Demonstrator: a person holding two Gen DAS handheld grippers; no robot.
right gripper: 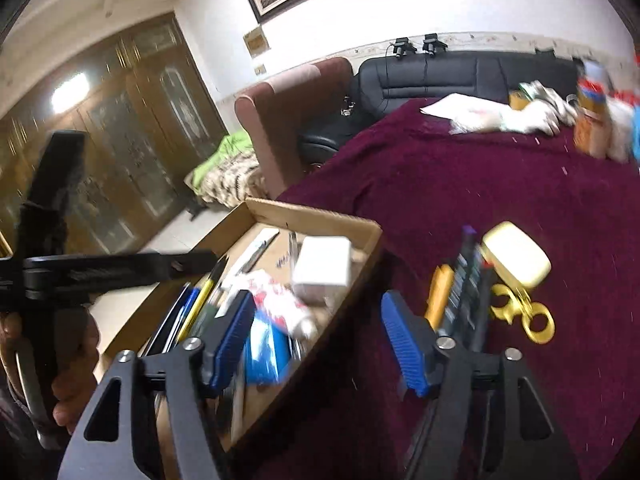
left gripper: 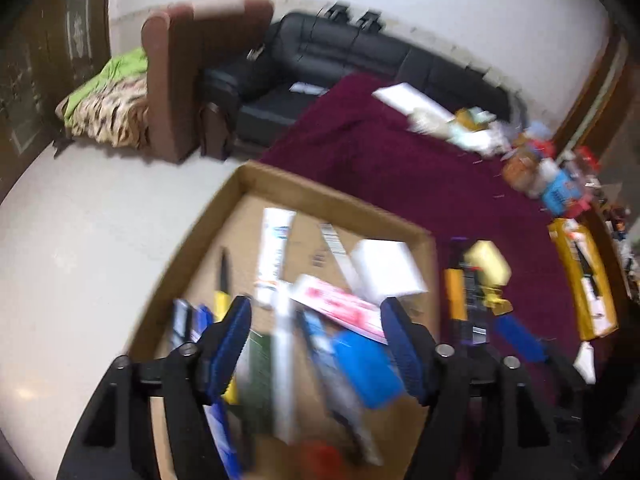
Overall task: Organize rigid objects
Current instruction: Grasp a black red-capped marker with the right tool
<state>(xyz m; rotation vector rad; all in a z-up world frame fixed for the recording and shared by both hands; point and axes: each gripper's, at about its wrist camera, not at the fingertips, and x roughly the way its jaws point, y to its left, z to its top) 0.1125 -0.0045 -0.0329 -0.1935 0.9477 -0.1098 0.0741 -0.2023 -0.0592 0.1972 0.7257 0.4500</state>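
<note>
A shallow cardboard box (left gripper: 240, 184) lies at the left edge of a maroon-covered table (left gripper: 400, 168). It holds a white box (left gripper: 386, 266), a red-and-white pack (left gripper: 340, 306), a blue pack (left gripper: 368, 364), long tubes and a yellow-handled knife (left gripper: 223, 280). My left gripper (left gripper: 316, 344) is open and empty above the box. My right gripper (right gripper: 316, 332) is open and empty over the box's right wall (right gripper: 360, 276). On the cloth to its right lie a pale yellow case (right gripper: 516, 258), gold scissors (right gripper: 528, 312), a dark remote (right gripper: 464, 288) and a yellow tool (right gripper: 438, 292).
Packets, jars and papers (left gripper: 532, 164) crowd the table's far right. A yellow knife pack (left gripper: 588, 280) lies at the right edge. A black sofa (left gripper: 352, 52) and a brown armchair (left gripper: 180, 76) stand behind. The left gripper's body (right gripper: 52, 272) and hand fill the right wrist view's left side.
</note>
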